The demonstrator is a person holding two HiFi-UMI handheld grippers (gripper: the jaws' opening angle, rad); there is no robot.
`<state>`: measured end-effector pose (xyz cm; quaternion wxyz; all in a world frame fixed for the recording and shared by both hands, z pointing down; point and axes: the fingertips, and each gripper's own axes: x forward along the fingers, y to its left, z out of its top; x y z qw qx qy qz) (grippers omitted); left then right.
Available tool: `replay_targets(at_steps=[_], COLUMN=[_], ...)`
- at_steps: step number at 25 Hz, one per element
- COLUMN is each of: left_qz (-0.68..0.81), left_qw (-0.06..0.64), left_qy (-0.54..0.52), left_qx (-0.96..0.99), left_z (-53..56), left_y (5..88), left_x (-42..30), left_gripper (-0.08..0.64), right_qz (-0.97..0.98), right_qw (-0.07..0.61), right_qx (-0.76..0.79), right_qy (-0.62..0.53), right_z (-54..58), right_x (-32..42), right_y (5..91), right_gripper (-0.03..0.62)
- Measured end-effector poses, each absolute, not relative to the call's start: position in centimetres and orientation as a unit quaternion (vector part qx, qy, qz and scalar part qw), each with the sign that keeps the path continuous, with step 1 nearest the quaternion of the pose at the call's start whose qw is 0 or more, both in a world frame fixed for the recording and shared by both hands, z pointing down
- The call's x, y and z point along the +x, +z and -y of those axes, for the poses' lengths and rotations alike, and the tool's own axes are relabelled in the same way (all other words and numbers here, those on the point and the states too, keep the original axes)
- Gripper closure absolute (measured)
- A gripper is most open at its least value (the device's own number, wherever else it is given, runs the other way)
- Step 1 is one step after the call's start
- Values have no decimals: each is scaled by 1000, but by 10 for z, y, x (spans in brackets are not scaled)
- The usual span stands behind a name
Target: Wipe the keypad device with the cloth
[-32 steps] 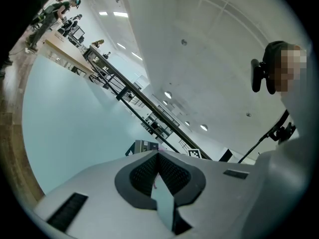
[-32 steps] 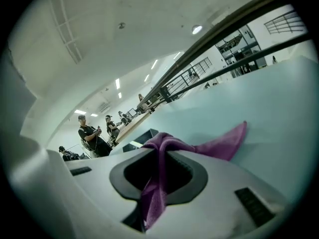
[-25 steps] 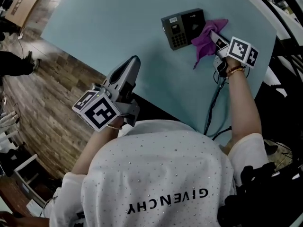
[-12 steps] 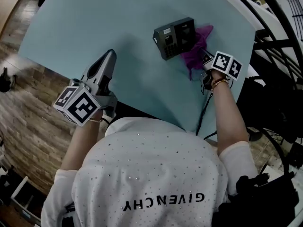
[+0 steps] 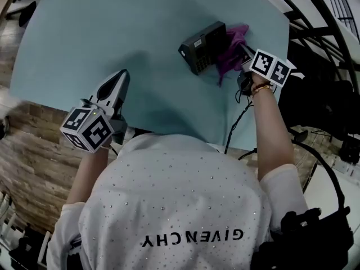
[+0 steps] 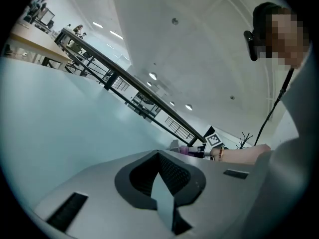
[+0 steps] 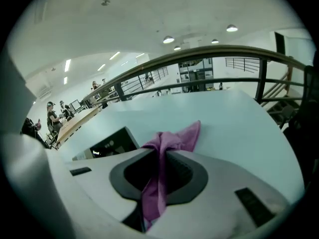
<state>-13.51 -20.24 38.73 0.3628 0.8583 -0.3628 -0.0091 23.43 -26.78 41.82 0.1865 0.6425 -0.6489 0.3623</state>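
A pale blue-green counter (image 5: 140, 32) fills the upper part of the head view, with a wooden floor (image 5: 34, 145) past its edge at 9 o'clock and dark railings (image 7: 199, 54) behind it in the right claw view. The keypad device (image 5: 201, 46) sits on the counter at about 1 o'clock in the head view, turned slantwise, with its button field toward the person and its dark panel away from them. The purple cloth (image 5: 232, 44) is at the 3 o'clock side of the device and lies against its edge there. The right claw (image 5: 243, 52) comes to the cloth from 4 o'clock. In its own view the jaws of this claw (image 7: 159, 151) are pressed together on the cloth (image 7: 172, 138): one bunched fold runs down between them and a free corner spreads on the counter just past the tips, with the device (image 7: 107, 144) at 10 o'clock from the jaws. The left claw (image 5: 121, 75) is well apart from the device, at 8 o'clock in the head view, over the near edge of the counter. In its own view the tips (image 6: 158, 156) meet with nothing between them. A dark cable (image 5: 239, 122) hangs down from the right hand over the near edge of the counter.
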Motion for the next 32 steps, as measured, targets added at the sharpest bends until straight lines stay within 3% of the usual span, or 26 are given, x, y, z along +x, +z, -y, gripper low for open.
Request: replay_targets(at_steps=[11,18,32], left_qz=[321,320,309], left_qw=[378,391,387], left_qy=[8,5,-2], left_qx=[868,863,869], left_z=[234,233,251], left_y=[408,414,409], left_x=[-135,-144,-135], left_gripper=[560,560,560], right_qz=[713,722,733], right_qw=[113,200,247], right_qx=[648,607,582], right_qy=[245,266,251], right_z=[342,333,315], right_x=[181,139,101], right_y=[326,371,391], right_gripper=[535,535,535])
